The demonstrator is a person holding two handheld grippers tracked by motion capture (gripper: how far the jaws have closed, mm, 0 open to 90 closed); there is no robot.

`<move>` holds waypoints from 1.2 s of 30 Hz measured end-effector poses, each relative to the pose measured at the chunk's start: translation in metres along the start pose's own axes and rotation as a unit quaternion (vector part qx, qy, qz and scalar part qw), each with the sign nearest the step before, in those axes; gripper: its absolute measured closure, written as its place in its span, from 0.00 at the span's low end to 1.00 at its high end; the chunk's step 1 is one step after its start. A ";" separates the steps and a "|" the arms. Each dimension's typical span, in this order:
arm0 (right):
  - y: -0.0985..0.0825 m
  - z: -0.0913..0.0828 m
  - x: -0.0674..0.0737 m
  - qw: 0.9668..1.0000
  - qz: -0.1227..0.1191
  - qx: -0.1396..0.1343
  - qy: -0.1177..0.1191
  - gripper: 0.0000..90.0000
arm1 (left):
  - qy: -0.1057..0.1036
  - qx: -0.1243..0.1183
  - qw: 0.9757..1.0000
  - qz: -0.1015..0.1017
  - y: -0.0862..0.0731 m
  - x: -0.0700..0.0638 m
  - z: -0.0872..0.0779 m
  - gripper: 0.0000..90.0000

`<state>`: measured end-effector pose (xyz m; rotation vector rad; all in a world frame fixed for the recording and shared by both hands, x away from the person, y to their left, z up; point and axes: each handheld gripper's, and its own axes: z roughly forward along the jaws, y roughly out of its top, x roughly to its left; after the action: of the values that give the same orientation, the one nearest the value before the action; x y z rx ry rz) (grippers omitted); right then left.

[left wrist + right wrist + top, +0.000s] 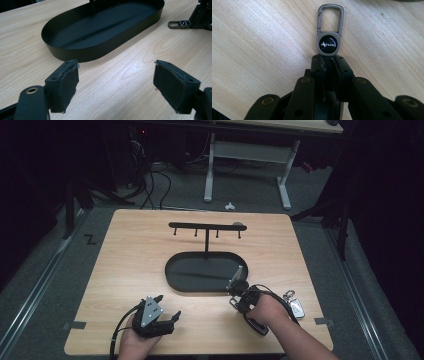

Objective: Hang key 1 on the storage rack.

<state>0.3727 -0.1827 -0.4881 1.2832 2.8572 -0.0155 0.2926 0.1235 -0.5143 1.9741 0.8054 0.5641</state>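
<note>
**Inspector:** State the right gripper's condition.

**Assistant:** The right gripper (327, 58) has its fingers (342, 65) drawn together on the lower edge of a keychain clip (329, 31). The clip is grey metal with a round black emblem and an open carabiner loop, and it juts out past the fingertips above the wooden desk (257, 45). Whether the clip rests on the desk or hangs just above it cannot be told from the right gripper view.

**Inspector:** And its place on the desk?

**Assistant:** In the high view the right gripper (239, 287) sits at the near right edge of the black oval tray (176, 279), just beside the rim. In the left gripper view the keychain clip (179, 23) appears to the right of the tray (75, 53), outside it, at the tip of the other gripper.

**Inspector:** The left gripper?

**Assistant:** The left gripper (116, 82) has its fingers (65, 83) spread wide with bare desk between them, holding nothing. From above, the left gripper (169, 307) is low at the near left, well short of the tray.

**Inspector:** Other items?

**Assistant:** A hook rack (206, 226) rises on a post from the tray's far side. A car key fob (296, 306) lies on the desk just right of the right hand (267, 312).
</note>
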 end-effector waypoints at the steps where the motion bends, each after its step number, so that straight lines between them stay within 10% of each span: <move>1: 0.000 0.000 -0.001 1.000 -0.009 -0.003 0.000 0.89 | -0.001 0.002 1.000 0.001 0.000 0.000 0.000 0.24; 36: -0.027 -0.081 -0.017 0.995 0.005 -0.103 0.003 0.90 | -0.007 -0.010 1.000 0.007 0.000 -0.003 -0.002 0.24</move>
<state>0.3640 -0.2122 -0.4071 1.2565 2.7678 0.2762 0.2899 0.1224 -0.5132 1.9646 0.7761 0.5644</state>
